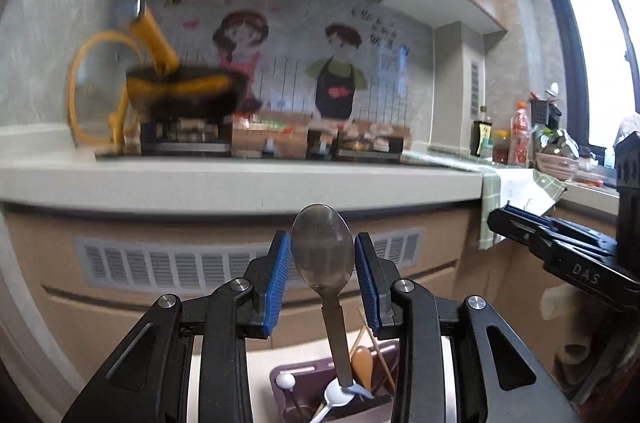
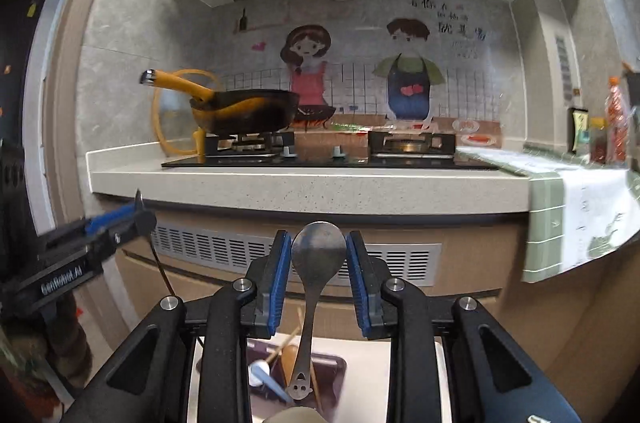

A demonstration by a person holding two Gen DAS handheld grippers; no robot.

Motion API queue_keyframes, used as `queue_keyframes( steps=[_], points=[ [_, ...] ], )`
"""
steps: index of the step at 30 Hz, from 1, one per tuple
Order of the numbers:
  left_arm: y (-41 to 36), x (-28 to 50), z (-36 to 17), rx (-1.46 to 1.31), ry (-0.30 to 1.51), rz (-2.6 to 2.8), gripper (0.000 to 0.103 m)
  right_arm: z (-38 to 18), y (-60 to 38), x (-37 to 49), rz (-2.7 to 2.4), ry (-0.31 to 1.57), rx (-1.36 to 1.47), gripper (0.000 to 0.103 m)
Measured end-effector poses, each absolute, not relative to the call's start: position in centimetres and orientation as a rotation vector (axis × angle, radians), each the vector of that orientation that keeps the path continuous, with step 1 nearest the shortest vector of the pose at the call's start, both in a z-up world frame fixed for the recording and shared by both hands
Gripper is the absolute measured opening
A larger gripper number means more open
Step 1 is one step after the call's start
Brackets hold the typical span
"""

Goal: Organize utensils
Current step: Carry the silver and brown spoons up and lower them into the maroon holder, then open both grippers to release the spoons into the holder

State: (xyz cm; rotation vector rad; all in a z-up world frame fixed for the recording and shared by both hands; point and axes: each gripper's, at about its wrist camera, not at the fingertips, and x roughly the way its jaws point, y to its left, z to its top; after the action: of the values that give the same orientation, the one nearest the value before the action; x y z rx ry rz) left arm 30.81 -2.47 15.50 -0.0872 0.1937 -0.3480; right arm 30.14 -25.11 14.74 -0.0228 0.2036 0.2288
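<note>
Left wrist view: left gripper and right gripper are each clamping a spoon above the part-filled holder; both are awaiting placement.

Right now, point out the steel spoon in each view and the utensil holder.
steel spoon (image 1: pixel 322 249): left wrist view, bowl.
smiley-handled spoon (image 2: pixel 318 250): right wrist view, bowl.
utensil holder (image 1: pixel 280 375): left wrist view, purple rim.

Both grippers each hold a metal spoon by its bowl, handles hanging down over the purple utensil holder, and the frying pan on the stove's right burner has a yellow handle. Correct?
Not quite: the frying pan sits on the stove's left burner, as the right wrist view shows; the right burner is bare. The rest stands: the left gripper and right gripper each hold a metal spoon by the bowl above the purple utensil holder.
</note>
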Motion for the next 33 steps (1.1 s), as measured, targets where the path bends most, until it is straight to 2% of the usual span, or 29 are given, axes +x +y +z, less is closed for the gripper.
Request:
queue_keyframes(
  steps=[13,19,20,22,24,26,28,33],
  points=[
    [-3.2,37.1,4.9,-0.148,0.456,-0.425,0.034,3.3,-23.4,38.7,0.202,0.436,0.015,0.027],
    [-3.4,37.5,1.6,-0.185,0.571,-0.442,0.043,0.3,-23.9,38.8,0.244,0.571,0.044,0.033],
    [-3.3,37.0,1.6,-0.186,0.566,-0.428,0.044,0.2,-24.0,38.4,0.235,0.569,0.044,0.033],
    [-2.6,35.1,1.8,-0.198,0.539,-0.391,0.052,0.3,-24.5,37.1,0.225,0.562,0.057,0.033],
    [-2.0,32.1,2.2,-0.187,0.501,-0.342,0.064,0.5,-25.0,35.5,0.230,0.547,0.078,0.035],
    [-1.7,29.1,2.5,-0.149,0.463,-0.289,0.069,0.6,-25.5,33.1,0.245,0.520,0.096,0.038],
    [-1.6,25.4,2.5,-0.098,0.427,-0.223,0.073,0.6,-25.5,30.2,0.278,0.498,0.097,0.043],
    [-1.7,17.9,1.7,-0.054,0.427,-0.125,0.075,0.7,-24.1,23.2,0.272,0.486,0.057,0.043]
  ],
)
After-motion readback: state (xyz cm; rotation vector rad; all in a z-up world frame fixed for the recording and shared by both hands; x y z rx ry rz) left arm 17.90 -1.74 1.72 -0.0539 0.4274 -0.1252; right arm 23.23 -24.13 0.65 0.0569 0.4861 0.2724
